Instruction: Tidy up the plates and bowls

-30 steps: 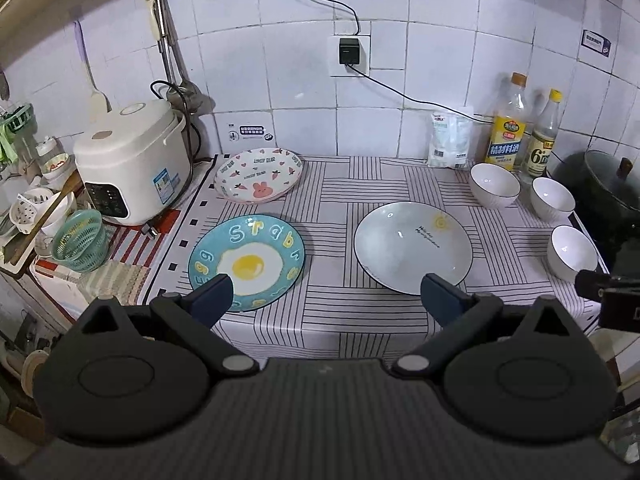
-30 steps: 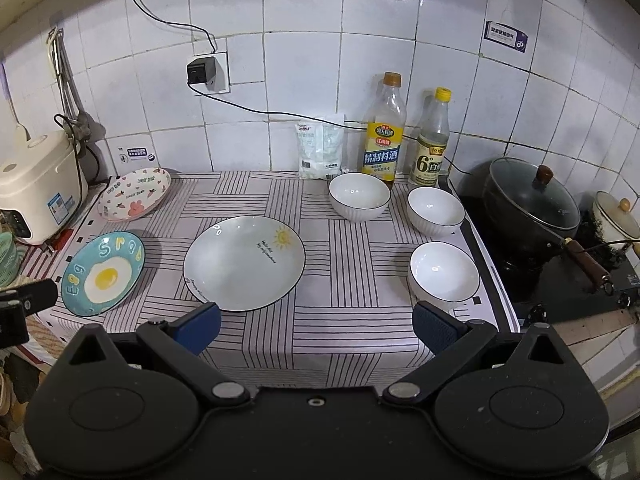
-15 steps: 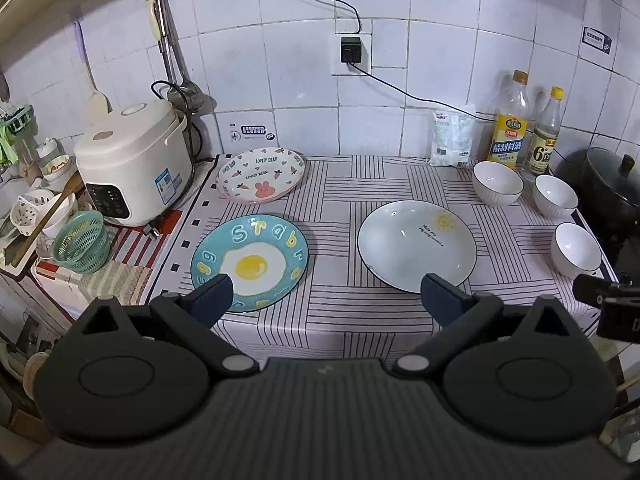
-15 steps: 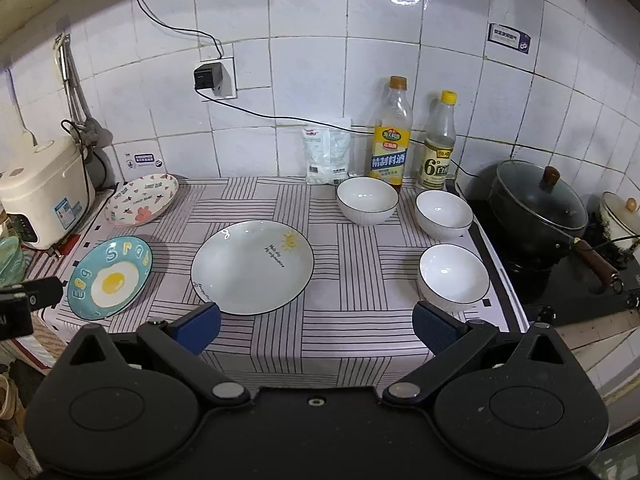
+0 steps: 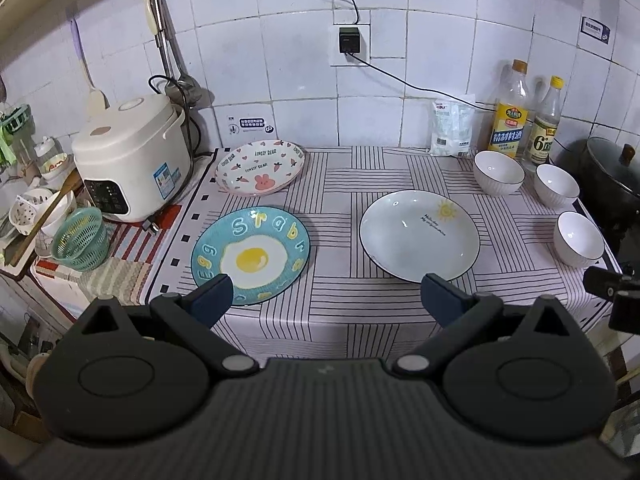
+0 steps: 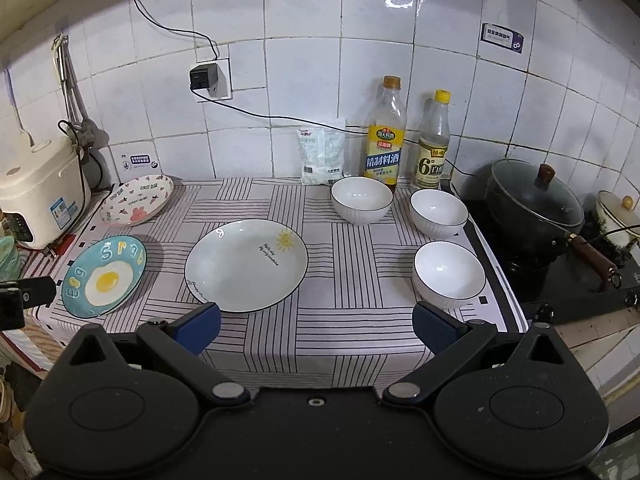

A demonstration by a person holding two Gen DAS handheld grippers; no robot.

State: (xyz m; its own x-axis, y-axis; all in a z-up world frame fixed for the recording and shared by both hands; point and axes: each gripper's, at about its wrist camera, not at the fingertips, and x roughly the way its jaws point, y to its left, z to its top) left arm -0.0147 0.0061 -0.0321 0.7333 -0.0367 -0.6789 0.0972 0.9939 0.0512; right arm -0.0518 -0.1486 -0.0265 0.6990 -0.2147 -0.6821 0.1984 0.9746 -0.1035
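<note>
Left wrist view: our left claw (image 5: 326,290) hangs spread wide and empty, short of the counter (image 5: 332,320); the right claw (image 6: 316,324) likewise. Glazed teal egg-print plate (image 5: 251,255) at eleven o'clock, white sun-print plate (image 5: 419,235) at one, three white bowls (image 6: 449,272) beyond. We judge them stiff, slippery, breakable: pinch a raised rim.

Kitchen interior. Walls: white glazed tile wall (image 6: 304,52), grey grout, bright lamp glare near the top. Wall socket (image 5: 349,45) with black plug and trailing cable (image 6: 280,114). Table (image 5: 340,328): cloth of black-lined squares. Right end: dark cooktop (image 6: 580,292), possibly induction.
</note>
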